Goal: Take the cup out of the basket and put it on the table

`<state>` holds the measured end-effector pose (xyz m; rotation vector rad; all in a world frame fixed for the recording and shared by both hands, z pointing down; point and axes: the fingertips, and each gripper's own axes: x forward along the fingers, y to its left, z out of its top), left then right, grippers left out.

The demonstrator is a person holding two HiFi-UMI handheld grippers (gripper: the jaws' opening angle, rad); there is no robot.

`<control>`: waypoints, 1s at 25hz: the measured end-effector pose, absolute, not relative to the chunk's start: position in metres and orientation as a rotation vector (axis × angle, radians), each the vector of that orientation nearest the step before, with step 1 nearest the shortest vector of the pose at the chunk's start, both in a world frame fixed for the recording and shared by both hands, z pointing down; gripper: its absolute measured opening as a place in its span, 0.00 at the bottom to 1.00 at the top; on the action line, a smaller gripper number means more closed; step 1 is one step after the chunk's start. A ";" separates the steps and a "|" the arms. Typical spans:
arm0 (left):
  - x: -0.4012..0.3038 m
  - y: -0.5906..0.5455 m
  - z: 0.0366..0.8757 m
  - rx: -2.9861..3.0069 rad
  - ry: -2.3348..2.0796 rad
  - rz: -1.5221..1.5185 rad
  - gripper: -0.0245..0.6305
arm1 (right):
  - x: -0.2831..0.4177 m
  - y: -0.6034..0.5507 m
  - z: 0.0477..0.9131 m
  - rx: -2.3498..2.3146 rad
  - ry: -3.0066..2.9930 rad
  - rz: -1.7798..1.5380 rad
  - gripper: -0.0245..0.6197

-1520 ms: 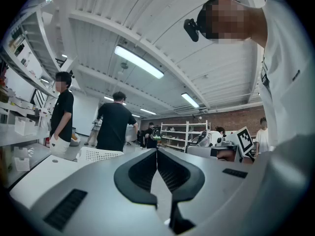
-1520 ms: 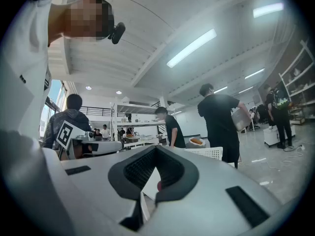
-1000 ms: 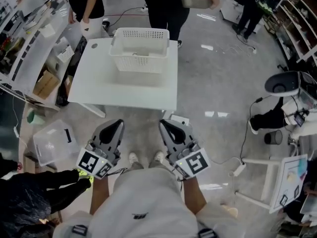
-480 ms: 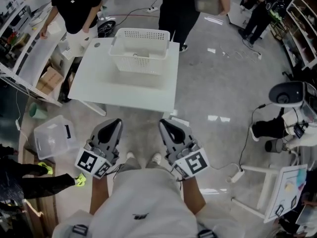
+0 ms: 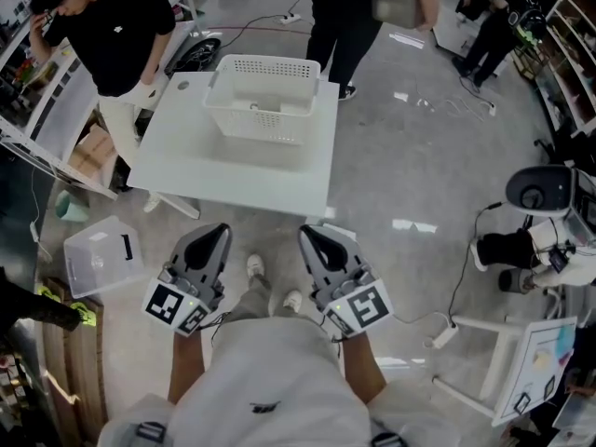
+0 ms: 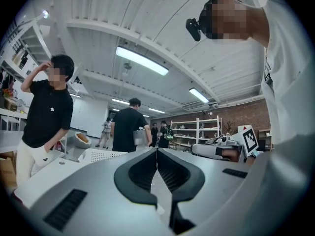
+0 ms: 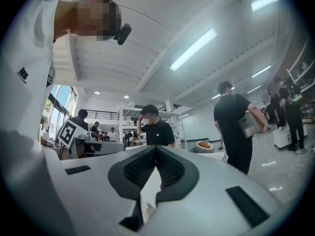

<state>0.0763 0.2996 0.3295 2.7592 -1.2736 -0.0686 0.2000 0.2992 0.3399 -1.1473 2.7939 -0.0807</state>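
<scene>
Both claws are clenched tight and hold nothing. The left claw (image 5: pixel 220 231) and the right claw (image 5: pixel 307 233) each have their jaws pressed together, and nothing sits between them in either gripper view. They point level toward the basket (image 5: pixel 263 96), but they are well apart from it, over the floor and short of the bench (image 5: pixel 233 170). The basket stands on the far part of the bench. The cup (image 5: pixel 253 106) seems to be the small pale thing low inside the basket, by the basket's near wall. It is too small to be sure. I cannot tell which way the cup points, if it stands up or lies down, or how its long side runs. The step in hand looks like getting close to the basket. To do it well, I think the person should walk up until the basket is within easy reach, then open one claw wide before it goes in. The claw should go over the basket's rim from above, so it does not bump the wall and push the basket along the bench.
</scene>
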 end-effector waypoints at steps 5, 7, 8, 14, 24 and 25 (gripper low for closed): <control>0.072 0.275 0.333 2.760 -1.261 -0.071 0.05 | 0.195 0.275 0.343 -1.158 2.796 -0.091 0.05; 0.069 0.262 0.334 2.759 -1.256 -0.074 0.05 | 0.193 0.262 0.344 -1.165 2.797 -0.088 0.05; 0.067 0.256 0.335 2.759 -1.253 -0.074 0.05 | 0.191 0.256 0.345 -1.169 2.797 -0.089 0.05; 0.047 0.208 0.337 2.758 -1.223 -0.080 0.05 | 0.167 0.209 0.345 -1.177 2.801 -0.087 0.05; 0.008 0.133 0.332 2.790 -1.133 -0.088 0.05 | 0.124 0.139 0.337 -1.269 2.788 -0.097 0.05; 0.005 0.127 0.332 2.794 -1.121 -0.093 0.05 | 0.120 0.134 0.338 -1.279 2.791 -0.091 0.05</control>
